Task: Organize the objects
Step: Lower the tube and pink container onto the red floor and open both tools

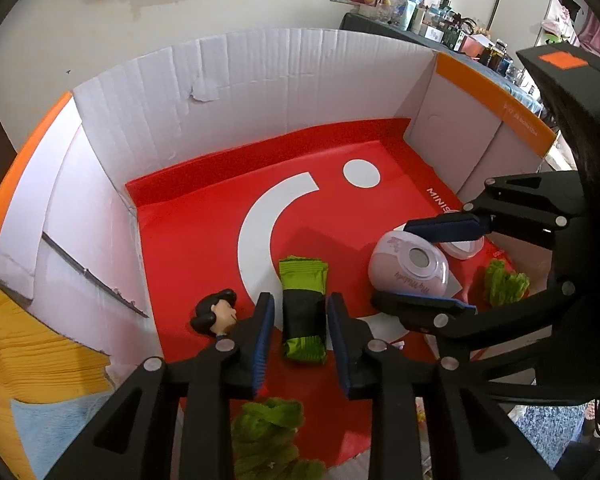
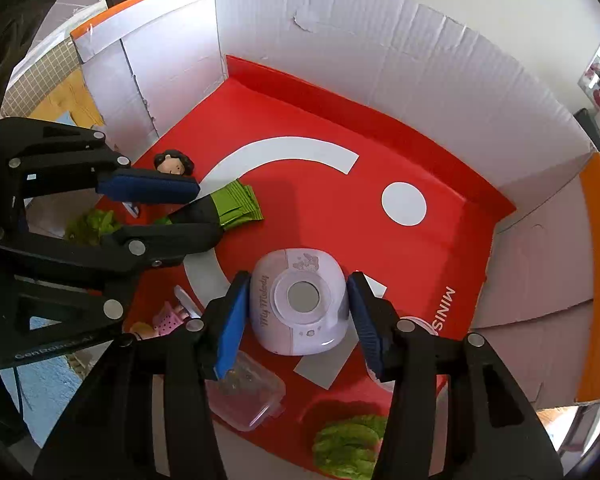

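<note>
A white cardboard box point(image 1: 260, 80) with orange flaps has a red printed sheet point(image 1: 204, 248) on its floor. My left gripper point(image 1: 302, 326) is open astride a green and black snack packet point(image 1: 303, 312) lying on the sheet; the pads stand just off its sides. My right gripper point(image 2: 296, 312) is open around a pale pink My Melody device point(image 2: 300, 300), also in the left wrist view point(image 1: 408, 268). A black-haired toy head point(image 1: 216, 312) lies left of the packet.
Green fuzzy pieces lie near the front point(image 1: 268, 432) and right point(image 1: 504, 280). A clear lidded tub point(image 2: 248, 392), a small doll point(image 2: 168, 316) and a round white lid point(image 1: 460, 248) lie by the device. Wood table and blue cloth point(image 1: 52, 420) are left of the box.
</note>
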Demonstrator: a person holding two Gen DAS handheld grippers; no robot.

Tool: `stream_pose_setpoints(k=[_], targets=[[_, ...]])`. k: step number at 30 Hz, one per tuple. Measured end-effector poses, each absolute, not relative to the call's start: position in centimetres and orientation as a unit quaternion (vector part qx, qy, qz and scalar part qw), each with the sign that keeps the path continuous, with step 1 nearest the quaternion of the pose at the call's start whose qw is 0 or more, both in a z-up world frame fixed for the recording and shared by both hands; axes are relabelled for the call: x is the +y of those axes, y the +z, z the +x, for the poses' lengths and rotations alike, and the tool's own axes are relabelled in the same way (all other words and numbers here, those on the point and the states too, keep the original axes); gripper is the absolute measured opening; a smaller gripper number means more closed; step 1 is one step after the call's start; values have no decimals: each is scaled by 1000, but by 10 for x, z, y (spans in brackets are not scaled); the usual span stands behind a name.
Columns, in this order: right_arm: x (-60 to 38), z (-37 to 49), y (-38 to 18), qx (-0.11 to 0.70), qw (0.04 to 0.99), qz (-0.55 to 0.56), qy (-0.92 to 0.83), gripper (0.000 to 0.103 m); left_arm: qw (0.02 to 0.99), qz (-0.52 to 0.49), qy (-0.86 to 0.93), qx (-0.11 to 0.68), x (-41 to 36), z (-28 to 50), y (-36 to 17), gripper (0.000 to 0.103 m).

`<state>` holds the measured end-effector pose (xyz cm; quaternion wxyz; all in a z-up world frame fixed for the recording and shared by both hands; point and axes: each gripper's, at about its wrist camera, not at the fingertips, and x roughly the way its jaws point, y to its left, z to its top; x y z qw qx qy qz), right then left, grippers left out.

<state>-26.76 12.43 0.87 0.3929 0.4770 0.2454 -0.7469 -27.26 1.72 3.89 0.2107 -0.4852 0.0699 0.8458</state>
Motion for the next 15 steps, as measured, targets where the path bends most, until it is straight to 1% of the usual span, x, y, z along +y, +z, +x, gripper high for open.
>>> stream_pose_setpoints(k=[6, 11, 15], targets=[[131, -265, 9, 247, 395, 471, -749, 49, 208, -484, 847, 74, 18, -272, 41, 29], [138, -263, 10, 246, 394, 468, -752, 50, 203, -479, 851, 71, 16, -272, 44, 39], [144, -261, 13, 241, 395, 464, -755, 50, 201, -475, 854, 71, 15, -269, 48, 40]])
